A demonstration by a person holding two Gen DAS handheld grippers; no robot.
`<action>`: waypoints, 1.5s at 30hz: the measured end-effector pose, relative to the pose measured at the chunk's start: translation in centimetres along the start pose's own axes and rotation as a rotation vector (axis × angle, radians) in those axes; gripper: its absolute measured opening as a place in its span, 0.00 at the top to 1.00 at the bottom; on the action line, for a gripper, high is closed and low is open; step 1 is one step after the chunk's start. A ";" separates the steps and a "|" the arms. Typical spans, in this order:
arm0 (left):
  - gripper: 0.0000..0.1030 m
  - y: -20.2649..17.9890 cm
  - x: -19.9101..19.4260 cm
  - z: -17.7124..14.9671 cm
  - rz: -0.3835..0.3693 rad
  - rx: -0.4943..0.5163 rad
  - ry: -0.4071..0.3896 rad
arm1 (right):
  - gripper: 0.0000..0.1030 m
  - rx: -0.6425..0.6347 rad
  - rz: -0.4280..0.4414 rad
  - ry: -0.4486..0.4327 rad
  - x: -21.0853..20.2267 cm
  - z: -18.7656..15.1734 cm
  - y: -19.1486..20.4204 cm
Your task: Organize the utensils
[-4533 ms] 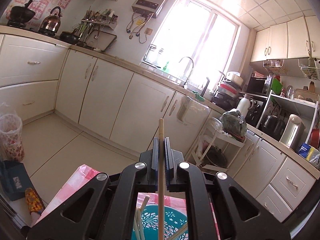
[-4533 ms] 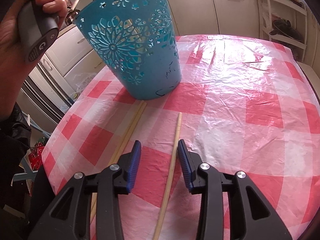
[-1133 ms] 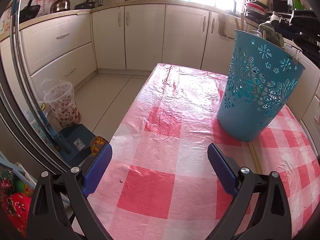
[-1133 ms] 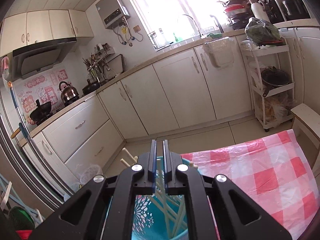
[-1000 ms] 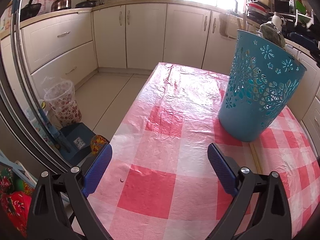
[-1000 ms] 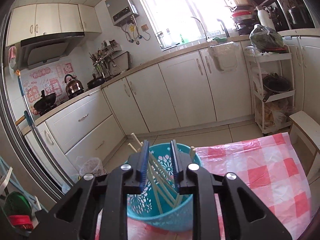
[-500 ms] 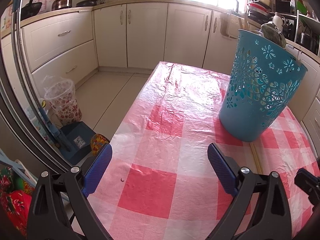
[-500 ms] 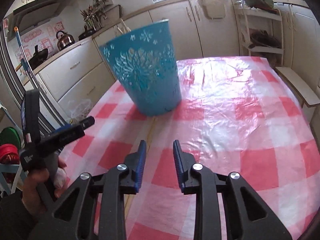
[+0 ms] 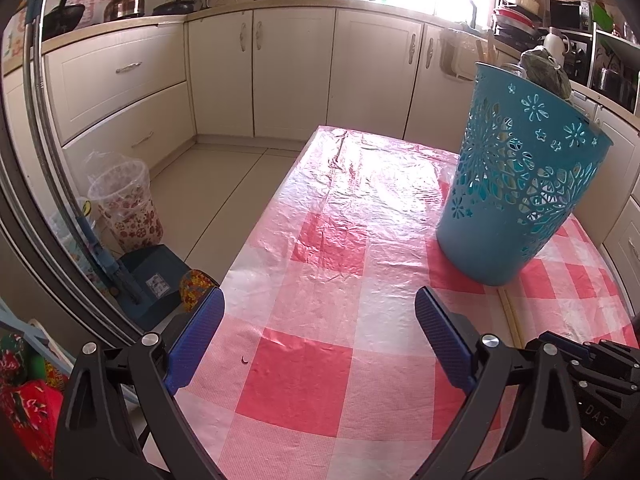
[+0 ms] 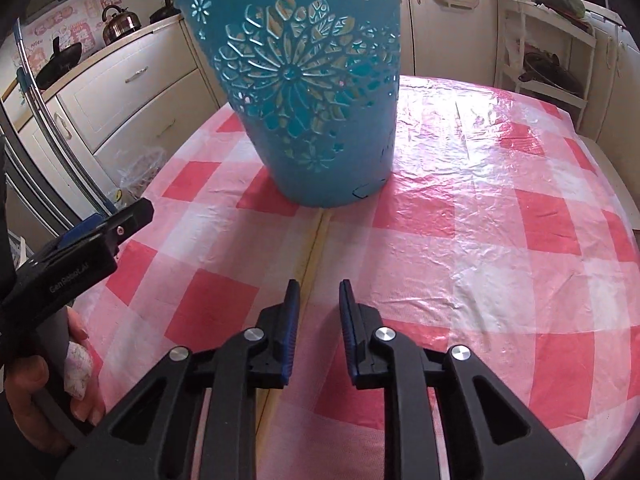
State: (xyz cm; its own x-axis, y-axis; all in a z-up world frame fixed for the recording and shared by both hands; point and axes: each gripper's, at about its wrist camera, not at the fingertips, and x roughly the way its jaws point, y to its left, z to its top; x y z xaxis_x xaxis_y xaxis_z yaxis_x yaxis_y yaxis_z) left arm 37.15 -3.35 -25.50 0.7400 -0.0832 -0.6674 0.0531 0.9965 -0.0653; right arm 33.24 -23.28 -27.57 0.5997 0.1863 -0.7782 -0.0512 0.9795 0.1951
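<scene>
1. The blue basket (image 10: 316, 92) loses its rim to the top edge of the right wrist view, so its contents cannot be seen there.
2. The chopsticks (image 10: 310, 256) run under the right gripper (image 10: 316, 304); their near ends are hidden behind its body, and how many lie there cannot be told.
3. In the left wrist view only a thin strip of chopsticks (image 9: 507, 312) shows beside the basket (image 9: 516, 184), cut off by the left gripper's finger.
4. The person's hand (image 10: 44, 392) is partly cut by the picture's edge.
5. A small dark speck (image 9: 244, 359) on the tablecloth (image 9: 340, 240) is too small to identify.
</scene>
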 end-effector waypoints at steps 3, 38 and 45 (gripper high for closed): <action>0.11 -0.2 -0.1 0.0 0.001 0.003 0.000 | 0.80 -0.033 -0.023 0.009 0.3 0.1 0.5; 0.50 -13.7 1.9 -2.0 -0.093 0.239 0.243 | 0.85 0.128 0.051 -0.043 -4.4 -2.6 -8.3; 0.95 -12.2 1.0 -2.1 -0.119 0.142 0.235 | 0.77 0.114 0.052 -0.035 -4.5 -2.6 -7.8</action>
State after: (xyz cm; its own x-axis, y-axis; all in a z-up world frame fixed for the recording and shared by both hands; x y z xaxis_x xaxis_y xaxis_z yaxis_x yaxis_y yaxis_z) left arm 35.80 -15.64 -26.92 0.5483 -0.1833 -0.8159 0.2357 0.9700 -0.0595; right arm 28.84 -31.51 -27.17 0.6262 0.2321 -0.7443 0.0066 0.9530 0.3028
